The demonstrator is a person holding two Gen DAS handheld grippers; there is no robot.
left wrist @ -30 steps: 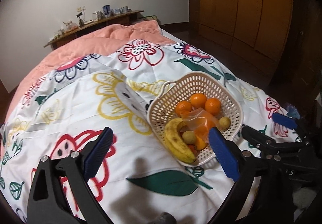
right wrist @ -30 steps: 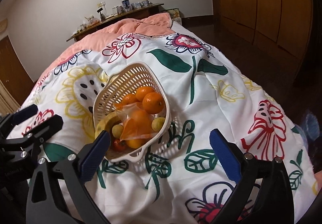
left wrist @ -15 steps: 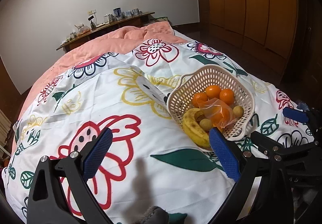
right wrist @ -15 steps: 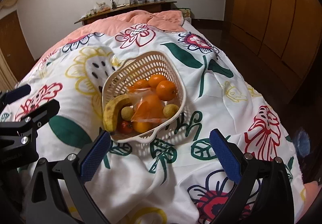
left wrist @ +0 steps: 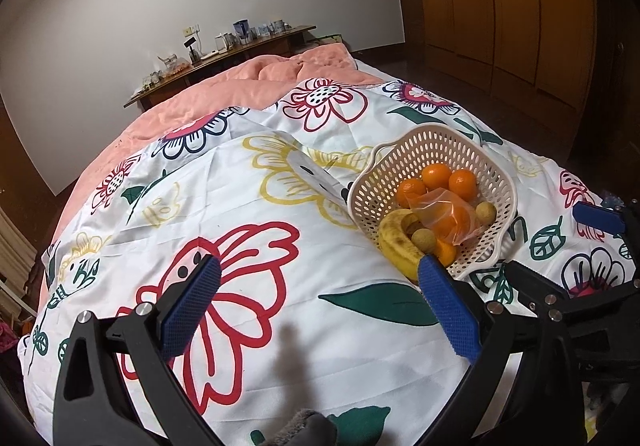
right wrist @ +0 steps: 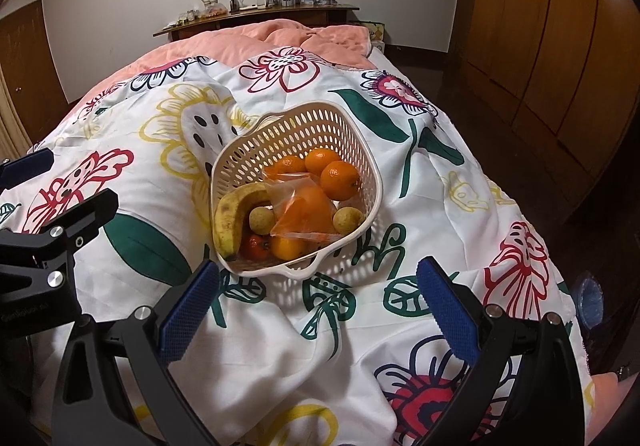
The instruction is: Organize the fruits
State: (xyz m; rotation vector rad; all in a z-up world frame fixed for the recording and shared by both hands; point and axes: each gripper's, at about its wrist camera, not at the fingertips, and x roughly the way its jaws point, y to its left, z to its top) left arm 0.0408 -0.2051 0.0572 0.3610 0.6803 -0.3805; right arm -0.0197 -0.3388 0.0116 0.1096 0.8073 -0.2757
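Observation:
A cream perforated basket (right wrist: 296, 125) sits on the flowered bedspread; it also shows in the left wrist view (left wrist: 440, 143). It holds a banana (right wrist: 230, 211), several oranges (right wrist: 340, 179), a clear bag of orange fruit (right wrist: 306, 211), two small yellow-green fruits (right wrist: 262, 219) and a red fruit (right wrist: 256, 248). My right gripper (right wrist: 318, 304) is open and empty just in front of the basket. My left gripper (left wrist: 320, 306) is open and empty, to the basket's left, over the bedspread.
The white flowered bedspread (left wrist: 248, 213) covers the bed, with a pink quilt (right wrist: 280, 35) at the far end. A cluttered wooden shelf (right wrist: 256, 11) runs along the back wall. Wooden wardrobe doors (right wrist: 560, 45) stand to the right, across dark floor.
Both grippers have drawn back and swung left. The basket now sits further right in the left view and more central in the right view. Both stay open.

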